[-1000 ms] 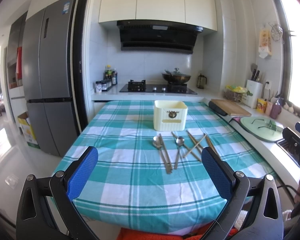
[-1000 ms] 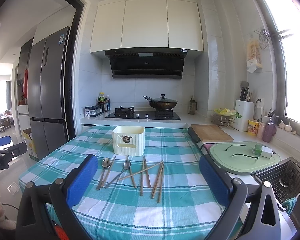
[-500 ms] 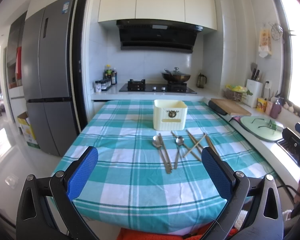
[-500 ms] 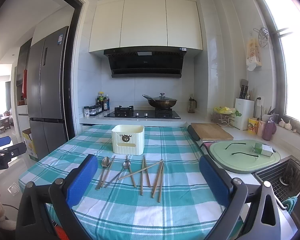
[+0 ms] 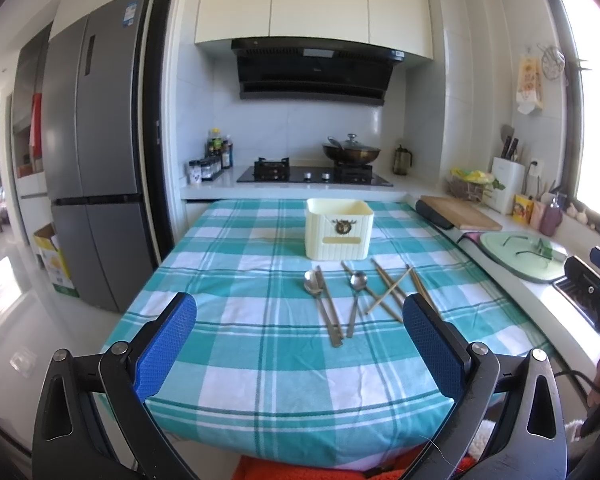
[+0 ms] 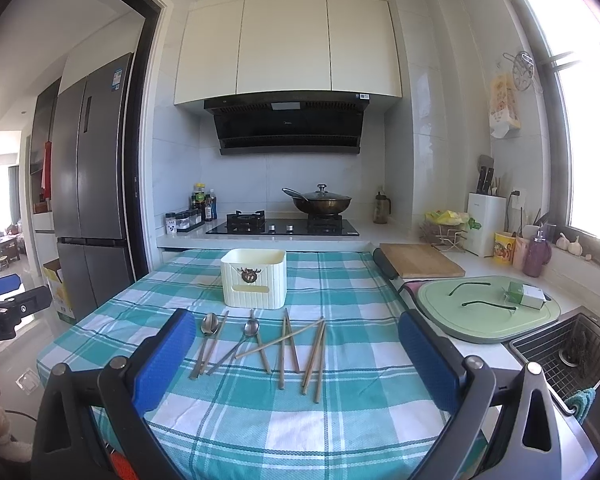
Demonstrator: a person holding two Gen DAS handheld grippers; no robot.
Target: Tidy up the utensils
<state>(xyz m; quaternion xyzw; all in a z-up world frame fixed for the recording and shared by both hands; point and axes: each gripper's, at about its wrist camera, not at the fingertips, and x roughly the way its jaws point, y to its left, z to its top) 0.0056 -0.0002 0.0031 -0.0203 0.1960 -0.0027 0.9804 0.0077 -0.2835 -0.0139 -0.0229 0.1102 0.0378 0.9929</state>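
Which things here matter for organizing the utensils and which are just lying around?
For the job: cream plastic utensil holder; two metal spoons; brown wooden chopsticks; open left gripper; open right gripper.
Just lying about: wooden cutting board; lidded dark wok; green plastic board.

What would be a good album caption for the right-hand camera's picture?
Open right tool hovers before spoons and chopsticks beside a cream holder.

A teal-and-white checked cloth (image 6: 340, 280) covers the tabletop. Behind it a lidded wok (image 6: 320, 202) sits on the gas hob (image 6: 282, 227) under a black range hood (image 6: 290, 126). A grey refrigerator (image 5: 94, 140) stands to the left. To the right lie a wooden cutting board (image 6: 420, 260), a green board (image 6: 484, 312) and a sink (image 6: 572, 352).
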